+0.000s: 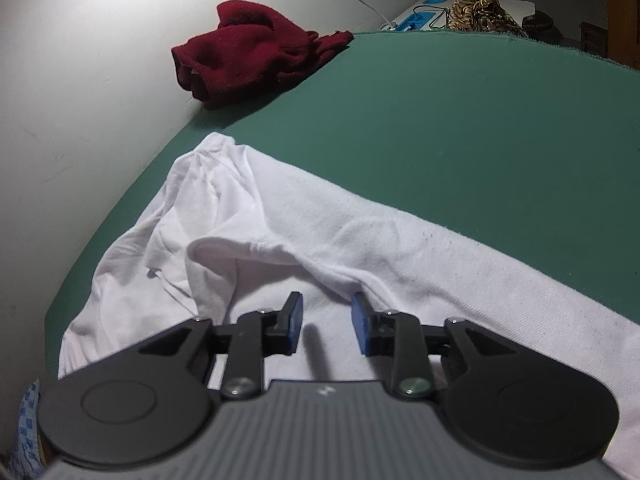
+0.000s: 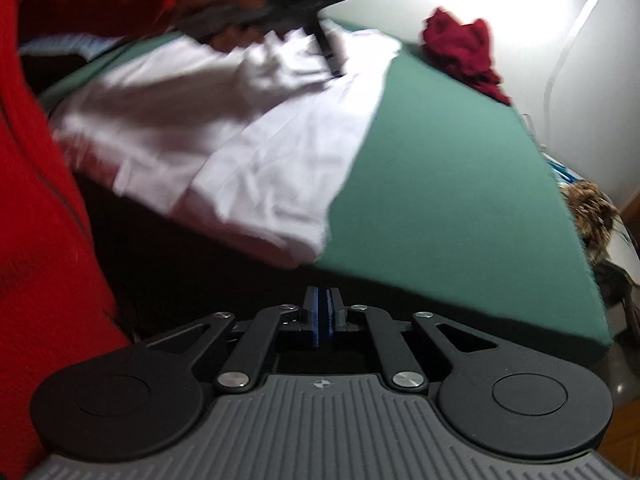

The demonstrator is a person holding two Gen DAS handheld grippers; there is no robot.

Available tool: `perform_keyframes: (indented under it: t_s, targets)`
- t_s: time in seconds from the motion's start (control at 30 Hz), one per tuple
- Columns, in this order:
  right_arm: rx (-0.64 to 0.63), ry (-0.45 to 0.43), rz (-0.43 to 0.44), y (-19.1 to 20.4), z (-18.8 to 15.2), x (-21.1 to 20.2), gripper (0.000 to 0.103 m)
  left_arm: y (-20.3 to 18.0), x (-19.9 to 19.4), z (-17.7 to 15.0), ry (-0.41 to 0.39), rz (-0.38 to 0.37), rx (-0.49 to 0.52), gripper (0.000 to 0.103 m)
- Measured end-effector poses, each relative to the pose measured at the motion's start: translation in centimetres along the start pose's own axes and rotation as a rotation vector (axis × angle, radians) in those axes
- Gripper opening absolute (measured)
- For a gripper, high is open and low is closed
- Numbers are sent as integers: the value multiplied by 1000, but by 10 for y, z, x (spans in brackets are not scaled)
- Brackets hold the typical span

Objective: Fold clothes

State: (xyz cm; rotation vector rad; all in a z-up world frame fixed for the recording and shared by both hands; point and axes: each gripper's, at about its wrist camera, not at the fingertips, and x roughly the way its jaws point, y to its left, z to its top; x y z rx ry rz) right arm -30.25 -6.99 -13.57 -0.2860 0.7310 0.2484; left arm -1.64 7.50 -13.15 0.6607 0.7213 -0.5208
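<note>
The white shirt (image 1: 320,240) lies partly folded on the green table (image 1: 460,120), a raised crease just ahead of the left gripper (image 1: 326,318), whose jaws stand apart with nothing between them. The right gripper (image 2: 322,312) is closed, empty, short of the table edge. Next, probably, comes pinching that crease or a hem. The shirt's near edge is cut off, and the right view is blurred.

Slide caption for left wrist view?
Left gripper open over white shirt on green table; dark red garment behind.
</note>
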Motion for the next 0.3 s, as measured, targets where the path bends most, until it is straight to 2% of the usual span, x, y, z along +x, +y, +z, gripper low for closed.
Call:
perform_keyframes:
  t_s: [0.1, 0.13, 0.2, 0.3]
  targets:
    - [109, -95, 20, -8, 18, 2, 9, 4, -15, -12, -10, 7, -44, 33]
    - [147, -127, 38, -9, 25, 7, 16, 3, -19, -17, -12, 8, -53, 34]
    - [135, -70, 75, -2, 26, 24, 17, 2, -28, -26, -18, 14, -66, 36]
    - [101, 20, 133, 6, 27, 41, 18, 1, -40, -40, -28, 25, -80, 44]
